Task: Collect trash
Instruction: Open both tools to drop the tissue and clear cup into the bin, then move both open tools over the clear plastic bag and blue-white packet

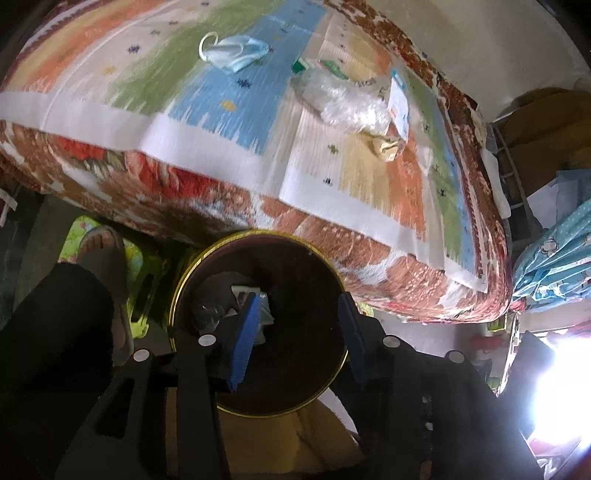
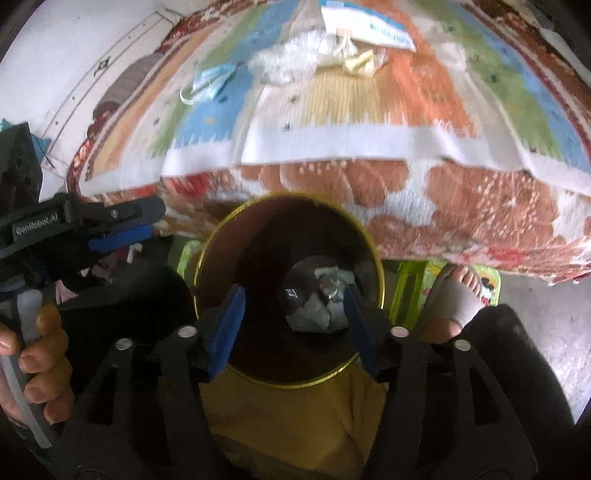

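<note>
A dark round bin with a gold rim [image 1: 173,295] [image 2: 380,266] stands on the floor by the bed, with crumpled trash [image 1: 247,295] [image 2: 325,295] at its bottom. My left gripper [image 1: 299,306] is open and empty above the bin's mouth. My right gripper [image 2: 293,302] is open and empty above the bin too. On the bed lie a blue face mask [image 1: 232,51] [image 2: 207,83], crumpled clear plastic [image 1: 340,99] [image 2: 284,62], a yellowish wad [image 1: 388,146] [image 2: 356,62] and a white-blue packet [image 1: 399,99] [image 2: 365,31].
The bed has a striped colourful cover [image 1: 221,96] [image 2: 332,122] over a floral blanket. A person's sandalled foot [image 1: 107,258] [image 2: 454,295] stands on a green mat beside the bin. The left gripper's body shows in the right wrist view [image 2: 110,229]. Clutter stands to the right [image 1: 546,240].
</note>
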{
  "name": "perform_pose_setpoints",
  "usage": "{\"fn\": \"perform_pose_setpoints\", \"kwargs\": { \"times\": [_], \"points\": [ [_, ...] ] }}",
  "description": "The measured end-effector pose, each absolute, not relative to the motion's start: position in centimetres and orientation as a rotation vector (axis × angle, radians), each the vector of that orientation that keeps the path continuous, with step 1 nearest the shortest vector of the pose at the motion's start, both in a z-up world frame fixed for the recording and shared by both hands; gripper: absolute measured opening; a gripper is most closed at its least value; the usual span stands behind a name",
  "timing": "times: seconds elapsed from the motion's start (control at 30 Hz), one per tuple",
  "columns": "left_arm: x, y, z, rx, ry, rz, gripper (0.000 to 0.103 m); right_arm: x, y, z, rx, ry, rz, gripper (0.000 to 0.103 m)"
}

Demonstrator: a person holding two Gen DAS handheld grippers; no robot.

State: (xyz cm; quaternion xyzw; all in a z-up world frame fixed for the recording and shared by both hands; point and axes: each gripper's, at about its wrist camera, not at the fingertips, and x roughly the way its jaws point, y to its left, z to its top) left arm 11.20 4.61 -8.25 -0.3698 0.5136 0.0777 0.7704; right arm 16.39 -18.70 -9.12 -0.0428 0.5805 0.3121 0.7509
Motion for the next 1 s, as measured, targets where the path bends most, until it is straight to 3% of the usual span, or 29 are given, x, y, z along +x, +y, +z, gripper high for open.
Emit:
{"fn": "perform_pose_setpoints", "kwargs": {
  "times": [0.23,0.37,0.6,0.77,1.0],
  "points": [
    [12.6,5.8,-6.4,-0.769,1.087,0.151,0.058,18.3,-19.6,-6.9,0.003,1.215,0.707,0.058],
    [13.5,6.5,-5.4,-0.748,1.083,0.138,0.066,19.7,-20.3,-5.4,0.044,1.166,0.715,0.069],
    [15.5,6.9,-4.1,-0.637,1.059,0.185,0.076,21.9,-21.2,-4.3,0.161,1.151,0.745,0.073],
    [16.6,6.7,-3.9,-0.635,1.069,0.151,0.076,22.9,-20.9,-3.3,0.154,1.103,0.737,0.081],
    [18.3,6.5,-2.8,-0.551,1.048,0.159,0.085,24.5,-19.7,-2.8,0.114,1.068,0.721,0.090]
  ]
}}
